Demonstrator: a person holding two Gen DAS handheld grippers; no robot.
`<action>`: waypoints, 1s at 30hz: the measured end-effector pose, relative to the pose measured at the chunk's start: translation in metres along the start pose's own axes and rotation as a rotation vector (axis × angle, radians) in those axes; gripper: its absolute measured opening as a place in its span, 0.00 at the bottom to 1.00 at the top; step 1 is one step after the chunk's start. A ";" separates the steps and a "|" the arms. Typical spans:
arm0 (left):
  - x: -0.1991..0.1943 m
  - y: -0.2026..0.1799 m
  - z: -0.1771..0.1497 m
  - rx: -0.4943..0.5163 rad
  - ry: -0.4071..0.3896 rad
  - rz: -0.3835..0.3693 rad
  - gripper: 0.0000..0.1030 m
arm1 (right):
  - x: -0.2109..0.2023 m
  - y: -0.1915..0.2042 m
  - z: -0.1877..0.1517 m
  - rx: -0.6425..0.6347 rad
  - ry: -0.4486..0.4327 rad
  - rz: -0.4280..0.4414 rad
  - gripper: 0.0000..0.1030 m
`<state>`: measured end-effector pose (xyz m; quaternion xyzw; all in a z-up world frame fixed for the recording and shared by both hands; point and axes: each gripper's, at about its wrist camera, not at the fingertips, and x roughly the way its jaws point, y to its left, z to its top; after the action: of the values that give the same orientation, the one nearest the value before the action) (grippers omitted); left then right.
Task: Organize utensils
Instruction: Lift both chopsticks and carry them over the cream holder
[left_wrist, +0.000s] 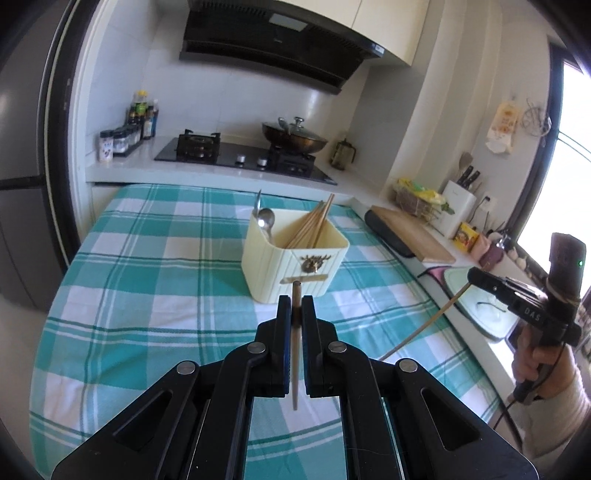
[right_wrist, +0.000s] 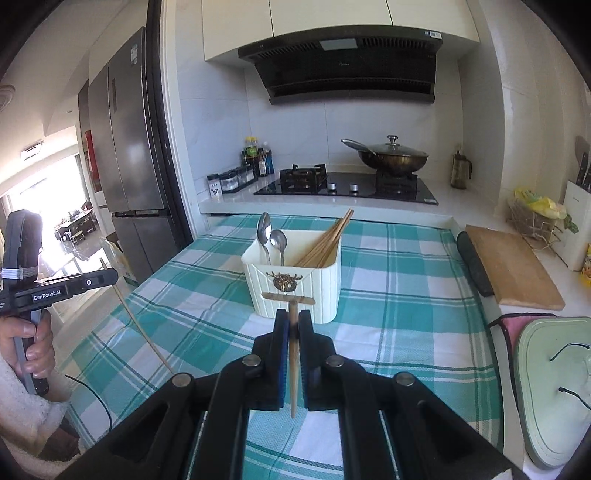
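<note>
Left black two-finger gripper (left_wrist: 296, 306) clenched on a thin wooden chopstick (left_wrist: 296, 347), stick running lengthwise between the blue-padded fingers (left_wrist: 283, 321), tip poking out ahead and butt trailing back toward the camera. Right black two-finger gripper (right_wrist: 293, 323) likewise clamped on a second wooden chopstick (right_wrist: 293, 362), held the same way. Seen from the opposite camera, each held stick slanted down toward the teal-and-white checked cloth (left_wrist: 155, 280) covering the worktop.

Stood near the middle of that cloth, just beyond both sets of fingertips: a cream ribbed plastic utensil holder (left_wrist: 291, 266) with a small bronze ornament on its front. Leaned inside its right part, a bundle of wooden chopsticks (left_wrist: 314, 225); in its left part, two steel spoons (right_wrist: 271, 240), bowls up.

Behind, a black gas hob (left_wrist: 243, 157) carrying a dark lidded wok (left_wrist: 293, 136). To the right, a wooden cutting board (right_wrist: 511, 266) and a pale green lid-like tray (right_wrist: 554, 391).
</note>
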<state>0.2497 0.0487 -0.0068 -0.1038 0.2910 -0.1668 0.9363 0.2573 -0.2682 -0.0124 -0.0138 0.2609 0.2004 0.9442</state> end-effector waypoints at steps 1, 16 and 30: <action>-0.003 0.000 0.000 0.000 -0.005 0.001 0.03 | -0.003 0.002 0.003 0.002 -0.016 0.004 0.05; -0.003 0.003 0.014 0.003 -0.010 0.012 0.03 | -0.003 -0.004 0.034 -0.031 -0.057 -0.034 0.05; 0.026 -0.021 0.160 0.037 -0.308 0.092 0.03 | 0.019 -0.024 0.143 -0.055 -0.306 -0.073 0.05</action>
<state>0.3578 0.0348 0.1157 -0.0974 0.1453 -0.1114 0.9783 0.3509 -0.2648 0.1002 -0.0182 0.1079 0.1726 0.9789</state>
